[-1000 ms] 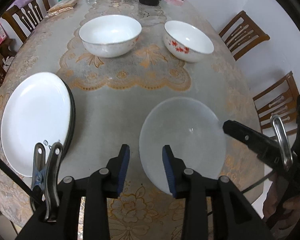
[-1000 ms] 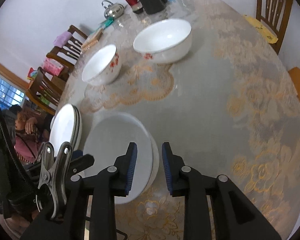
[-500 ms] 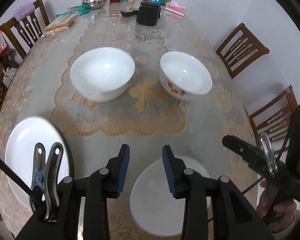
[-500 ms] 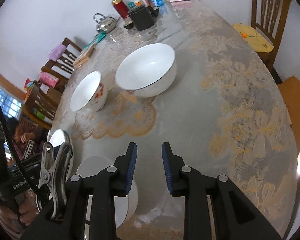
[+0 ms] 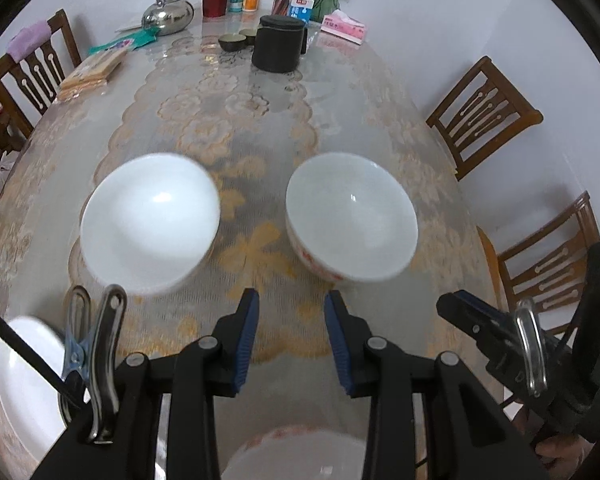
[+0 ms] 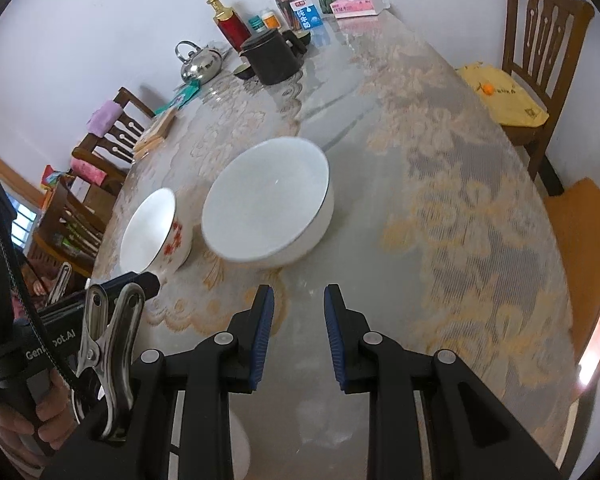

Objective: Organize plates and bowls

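White porcelain everywhere on the lace-covered worktop [image 5: 340, 92]: a plain white round bowl [image 5: 150, 222] and a white bowl with red flowers on its side [image 5: 352, 216] stand side by side, apart, mouths up, both blurred. Being round, neither has a long axis to call.

The left wrist view alone catches a round white dinner plate [image 5: 24, 376] at the near left edge and the rim of another round white plate with a faint red edge [image 5: 296, 456] right below the left claw [image 5: 287, 340]. The right wrist view alone shows a wooden chair with a yellow cushion [image 6: 504, 96] on the far side, and only a sliver of white plate [image 6: 240, 448] under the right claw [image 6: 299, 334].

Left claw tilts steeply down over the cloth just short of the bowls, blue pads [image 5: 247, 340] spread a little with nothing between them. Right claw, pitched down too, sits nearest the plain bowl, its pads [image 6: 262, 336] likewise slightly parted and gripping nothing. Each view catches the other claw at its edge, a hand [image 6: 24, 428] wrapped round the handle.
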Available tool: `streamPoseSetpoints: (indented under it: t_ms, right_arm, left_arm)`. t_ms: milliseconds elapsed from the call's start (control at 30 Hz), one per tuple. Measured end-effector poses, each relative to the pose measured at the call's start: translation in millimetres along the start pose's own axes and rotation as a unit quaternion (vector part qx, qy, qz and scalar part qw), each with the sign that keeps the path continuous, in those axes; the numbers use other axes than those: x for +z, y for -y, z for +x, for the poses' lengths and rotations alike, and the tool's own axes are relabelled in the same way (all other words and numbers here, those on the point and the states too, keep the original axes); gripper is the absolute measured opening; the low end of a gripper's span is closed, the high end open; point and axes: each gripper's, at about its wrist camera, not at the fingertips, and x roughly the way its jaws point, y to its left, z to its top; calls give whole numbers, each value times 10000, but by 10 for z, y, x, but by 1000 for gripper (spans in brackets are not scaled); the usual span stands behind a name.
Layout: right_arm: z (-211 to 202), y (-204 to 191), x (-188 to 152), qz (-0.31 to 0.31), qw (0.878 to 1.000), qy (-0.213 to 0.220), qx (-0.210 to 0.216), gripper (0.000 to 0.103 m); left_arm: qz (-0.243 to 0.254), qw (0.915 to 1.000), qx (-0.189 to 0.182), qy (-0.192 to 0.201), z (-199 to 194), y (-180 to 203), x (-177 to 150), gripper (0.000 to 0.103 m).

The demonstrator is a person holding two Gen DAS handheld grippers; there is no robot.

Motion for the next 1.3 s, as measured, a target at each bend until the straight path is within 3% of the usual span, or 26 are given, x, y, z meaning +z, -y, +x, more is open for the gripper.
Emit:
streamPoseSetpoints:
  t_ms: [200,633,700,833,1067,1300]
  right_arm:
    - [201,65,263,-75,9998,-6,-167,27]
    - [631,103,519,-66,9999,-131,-33,27]
    - [685,83,524,-172,9997,-150,31,27]
    - [692,56,503,-341,9993,-49,-116,19]
    - [593,-21,422,-577,9980,82,-259,19]
    - [370,-77,325,-468,9986,210,-157,19]
  left_arm:
    - [-68,9999,67,-100,301,28,232,35]
    - [-88,9995,151,-277,767,69,424,35]
    - [11,9995,86,-301,804,105,432,29]
    - [149,9992,261,-250,830,138,431,23]
    - [442,9983,316,-196,774,167,327,23]
    - [395,9989,227,-79,512,163,243,23]
